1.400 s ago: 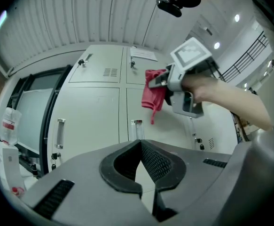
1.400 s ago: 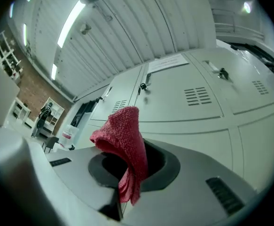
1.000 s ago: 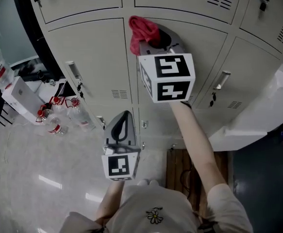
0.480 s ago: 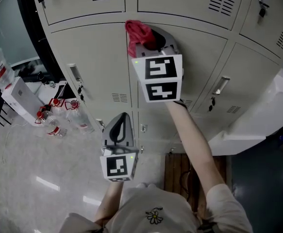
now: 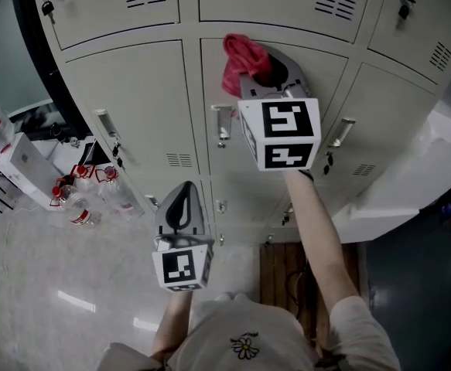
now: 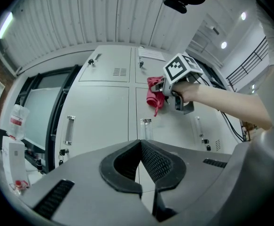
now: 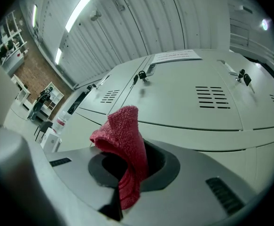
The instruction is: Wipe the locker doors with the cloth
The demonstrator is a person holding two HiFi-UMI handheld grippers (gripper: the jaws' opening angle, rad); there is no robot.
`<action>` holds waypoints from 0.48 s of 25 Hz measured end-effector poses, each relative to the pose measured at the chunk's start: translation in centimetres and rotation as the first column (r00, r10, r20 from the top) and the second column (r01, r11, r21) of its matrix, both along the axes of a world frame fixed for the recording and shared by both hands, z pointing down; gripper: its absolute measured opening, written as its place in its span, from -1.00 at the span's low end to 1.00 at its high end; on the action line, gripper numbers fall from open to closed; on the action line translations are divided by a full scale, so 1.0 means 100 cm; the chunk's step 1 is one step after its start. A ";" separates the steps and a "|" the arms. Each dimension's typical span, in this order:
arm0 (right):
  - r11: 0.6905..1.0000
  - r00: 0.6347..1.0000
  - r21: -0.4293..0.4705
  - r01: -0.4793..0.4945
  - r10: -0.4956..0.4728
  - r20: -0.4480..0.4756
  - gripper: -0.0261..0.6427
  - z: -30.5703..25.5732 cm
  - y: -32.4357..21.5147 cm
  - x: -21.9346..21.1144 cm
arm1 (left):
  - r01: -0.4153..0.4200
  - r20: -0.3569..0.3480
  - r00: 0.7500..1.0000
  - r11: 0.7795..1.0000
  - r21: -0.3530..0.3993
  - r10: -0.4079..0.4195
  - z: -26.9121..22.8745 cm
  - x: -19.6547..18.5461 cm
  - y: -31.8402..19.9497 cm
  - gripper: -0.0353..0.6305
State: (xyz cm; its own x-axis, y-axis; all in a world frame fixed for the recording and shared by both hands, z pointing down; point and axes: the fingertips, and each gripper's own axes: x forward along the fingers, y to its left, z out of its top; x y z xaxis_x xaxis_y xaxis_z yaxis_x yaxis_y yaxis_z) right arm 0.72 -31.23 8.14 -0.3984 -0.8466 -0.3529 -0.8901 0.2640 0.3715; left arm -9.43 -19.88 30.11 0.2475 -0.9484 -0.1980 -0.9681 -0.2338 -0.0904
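Holds the right gripper [image 5: 268, 74] high against a bank of grey locker doors [image 5: 216, 79], arm stretched out, jaws clamped on a red cloth [image 5: 240, 59]. Shows, in the right gripper view, that cloth pinched between the jaws, with one bunched fold standing above them and a tail hanging down through the gap. Puts the cloth near the top of the middle door, just under the seam with the upper row of lockers and above that door's upright handle [image 5: 221, 122]. Cannot tell whether the fabric touches the metal.

Carries the left gripper [image 5: 183, 207] lower and nearer the body, well apart from the cloth, pointing toward the lower doors. Shows, in the left gripper view, jaws pressed together at the tips with nothing between them, and beyond them the raised right gripper with the cloth at the middle door.

Finds, at the left by the lockers, several plastic bottles [image 5: 86, 195] with red caps and a white box [image 5: 24, 161], all on the pale glossy floor [image 5: 55, 284].
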 end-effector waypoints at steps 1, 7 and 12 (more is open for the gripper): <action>1.000 1.000 0.005 -0.010 0.010 -0.002 -0.83 0.000 0.001 0.008 | -0.004 -0.002 1.000 1.000 -0.001 0.004 0.000 0.001 -0.001 -0.85; 0.996 0.996 0.020 -0.088 0.088 0.009 -0.83 0.001 0.004 0.055 | -0.029 0.003 1.000 1.000 0.007 0.029 -0.001 0.009 -0.004 -0.84; 0.986 0.986 0.029 -0.165 0.164 0.027 -0.83 -0.003 0.008 0.098 | -0.050 -0.017 0.999 0.999 0.014 0.050 -0.004 0.018 -0.006 -0.84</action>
